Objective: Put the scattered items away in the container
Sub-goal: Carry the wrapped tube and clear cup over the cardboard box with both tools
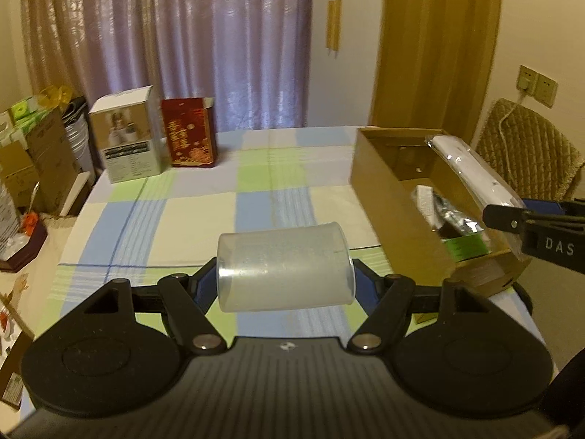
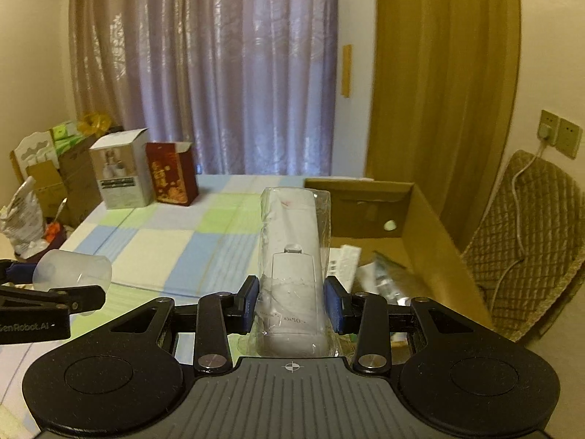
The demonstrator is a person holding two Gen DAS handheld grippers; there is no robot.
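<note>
At the far left corner of the bed with the checked sheet (image 1: 164, 212): a white product box (image 1: 126, 135) upright, a red gift box (image 1: 192, 133) with gold print just beside it, flap open. Behind the far edge, purple-grey curtains (image 1: 164, 36) and a wooden door (image 1: 435, 44). Off the right edge, a quilted chair (image 2: 526, 241), a white cable (image 2: 519, 179) trailing over it from the wall socket (image 2: 548, 128); off the left edge, stacked cardboard cartons (image 1: 33, 157).
</note>
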